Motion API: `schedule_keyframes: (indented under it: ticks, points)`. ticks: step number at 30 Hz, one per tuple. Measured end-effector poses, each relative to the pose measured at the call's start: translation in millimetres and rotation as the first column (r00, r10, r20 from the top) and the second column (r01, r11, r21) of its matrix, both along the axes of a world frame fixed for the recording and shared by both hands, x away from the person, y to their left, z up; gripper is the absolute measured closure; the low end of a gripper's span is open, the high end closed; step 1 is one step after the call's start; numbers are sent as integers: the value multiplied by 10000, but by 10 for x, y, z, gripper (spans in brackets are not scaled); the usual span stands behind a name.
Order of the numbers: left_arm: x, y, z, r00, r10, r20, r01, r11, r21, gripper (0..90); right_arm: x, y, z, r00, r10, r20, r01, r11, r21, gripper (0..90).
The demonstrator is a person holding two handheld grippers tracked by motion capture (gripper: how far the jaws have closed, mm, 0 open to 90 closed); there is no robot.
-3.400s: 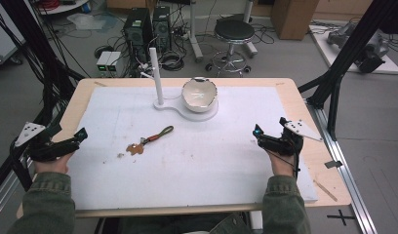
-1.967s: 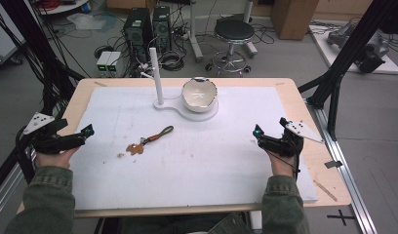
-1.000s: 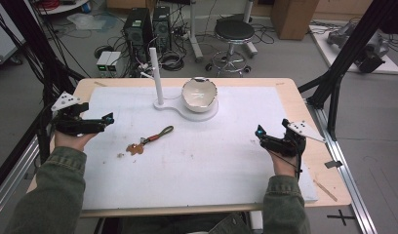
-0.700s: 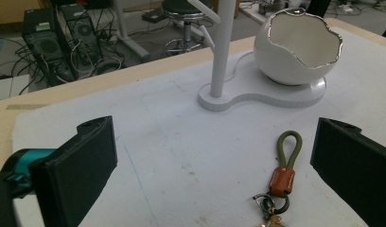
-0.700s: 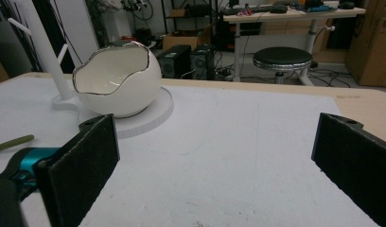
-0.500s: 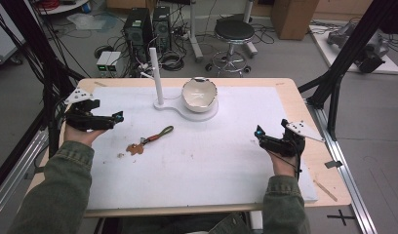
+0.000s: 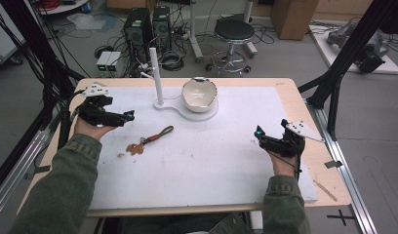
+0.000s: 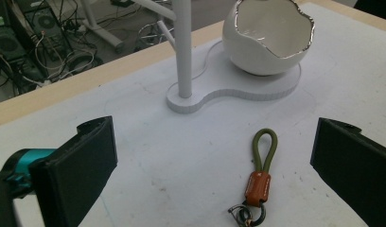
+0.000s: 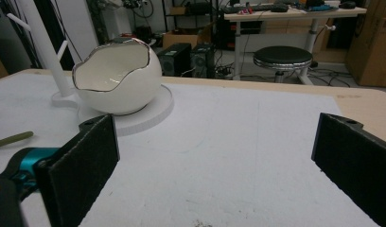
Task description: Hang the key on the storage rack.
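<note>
A keychain with an olive loop strap, an orange-brown tag and a brown charm lies on the white mat. Behind it a white stand carries an upright post and an eggshell-shaped bowl. My left gripper hovers open at the mat's left, jaws wide, with the keychain ahead between them. My right gripper rests open near the mat's right side, empty.
The wooden table edge frames the mat. Black frame struts rise at both sides. Beyond the table stand a stool, computer towers and floor cables.
My left gripper has travelled from the table's near left corner forward and inward toward the keychain. The right gripper has stayed almost still.
</note>
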State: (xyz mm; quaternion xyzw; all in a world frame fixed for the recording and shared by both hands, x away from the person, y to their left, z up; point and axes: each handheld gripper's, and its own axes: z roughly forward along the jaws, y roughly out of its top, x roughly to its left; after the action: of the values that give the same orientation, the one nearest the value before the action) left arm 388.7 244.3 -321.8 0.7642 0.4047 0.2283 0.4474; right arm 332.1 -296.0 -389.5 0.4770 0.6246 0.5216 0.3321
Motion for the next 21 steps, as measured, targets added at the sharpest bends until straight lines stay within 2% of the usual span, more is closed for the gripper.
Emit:
schedule_keyframes:
  ticks: [10,15,21]
  points:
    - [112,-234,-53,9969,-661,-425,679,9968,430,17,0,-5,-1,10000,23,-17,-23,10000,-32,6]
    - [170,-324,-92,9948,-817,-615,849,9951,511,17,1,-10,-2,10000,34,-9,-34,10000,-33,6]
    - [224,-398,-160,9895,-1088,-955,1155,9910,682,19,2,-18,-2,10000,16,-2,-16,10000,7,6]
